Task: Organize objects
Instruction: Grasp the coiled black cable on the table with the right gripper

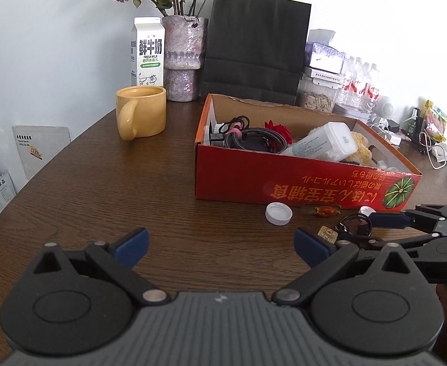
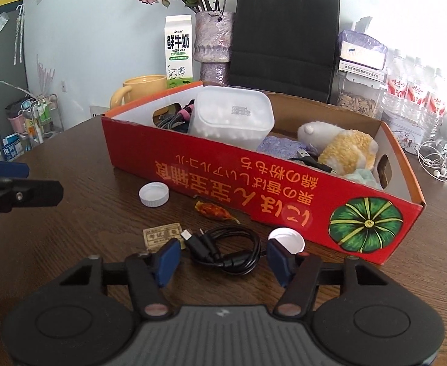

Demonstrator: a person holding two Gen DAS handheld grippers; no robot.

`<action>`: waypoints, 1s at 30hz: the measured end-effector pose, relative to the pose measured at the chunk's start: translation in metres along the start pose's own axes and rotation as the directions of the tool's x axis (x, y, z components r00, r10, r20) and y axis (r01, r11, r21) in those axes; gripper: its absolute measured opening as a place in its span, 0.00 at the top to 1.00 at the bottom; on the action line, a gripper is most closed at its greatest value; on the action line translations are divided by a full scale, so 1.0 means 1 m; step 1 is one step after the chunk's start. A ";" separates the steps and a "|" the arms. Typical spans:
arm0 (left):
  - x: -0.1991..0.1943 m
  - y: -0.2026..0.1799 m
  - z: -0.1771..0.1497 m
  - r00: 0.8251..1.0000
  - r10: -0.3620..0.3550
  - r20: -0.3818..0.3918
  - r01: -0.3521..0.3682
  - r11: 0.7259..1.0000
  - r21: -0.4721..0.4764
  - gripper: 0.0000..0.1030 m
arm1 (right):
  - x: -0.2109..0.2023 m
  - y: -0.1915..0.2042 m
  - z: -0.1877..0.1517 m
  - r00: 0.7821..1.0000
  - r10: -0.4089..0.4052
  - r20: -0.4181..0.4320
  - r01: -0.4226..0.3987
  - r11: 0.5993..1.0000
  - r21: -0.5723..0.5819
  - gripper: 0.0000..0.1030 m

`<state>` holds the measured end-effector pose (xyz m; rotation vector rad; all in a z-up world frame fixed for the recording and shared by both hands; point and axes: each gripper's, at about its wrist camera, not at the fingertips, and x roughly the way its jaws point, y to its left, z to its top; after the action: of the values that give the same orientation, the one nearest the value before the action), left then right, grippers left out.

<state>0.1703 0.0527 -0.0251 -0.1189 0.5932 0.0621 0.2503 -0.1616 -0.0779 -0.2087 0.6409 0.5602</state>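
**Inspector:** Dark wood-grain table (image 2: 71, 213), cluttered along the back edge. Landmark is the long red cardboard box (image 2: 253, 189) with the green pumpkin print; it already holds a translucent white plastic tub (image 2: 232, 116), a cream and yellow plush toy (image 2: 342, 149) and bundled cords.

**Assistant:** What lies outside the box?

**Inspector:** Just in front of its printed wall: a white screw cap (image 2: 154, 194), an amber-wrapped sweet (image 2: 214, 210), a small tan printed card (image 2: 162, 235), a coiled black USB cable (image 2: 226, 250) and a second white cap (image 2: 286, 239). I judge these are loose items awaiting sorting.

**Assistant:** Right hand-held gripper (image 2: 221, 257)?

**Inspector:** Partly spread, blue pads standing either side of the cable coil and not yet pressing it. It is angled down at the table, which suits a pinch on the coil's near loop.

**Assistant:** And the left hand-held gripper (image 1: 220, 244)?

**Inspector:** Spread wide, nothing between its pads, hovering over bare table to the left of the loose items. I judge it is kept clear so the right has room.
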 end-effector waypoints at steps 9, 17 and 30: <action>0.005 -0.004 0.000 1.000 -0.001 -0.014 0.001 1.000 0.005 0.00 | 0.005 -0.002 0.000 1.000 0.010 0.000 -0.010 1.000 0.001 0.43; 0.008 -0.007 0.000 1.000 0.000 -0.024 0.000 1.000 0.012 0.00 | 0.003 -0.001 -0.004 0.999 0.020 0.026 -0.020 1.000 -0.002 0.45; 0.021 -0.033 -0.002 0.998 -0.036 -0.054 0.039 0.997 0.063 0.00 | -0.025 -0.018 -0.011 0.991 -0.031 0.130 0.022 0.998 0.066 0.46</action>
<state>0.1898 0.0199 -0.0354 -0.0697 0.6447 0.0035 0.2385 -0.1908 -0.0708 -0.1187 0.5276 0.5225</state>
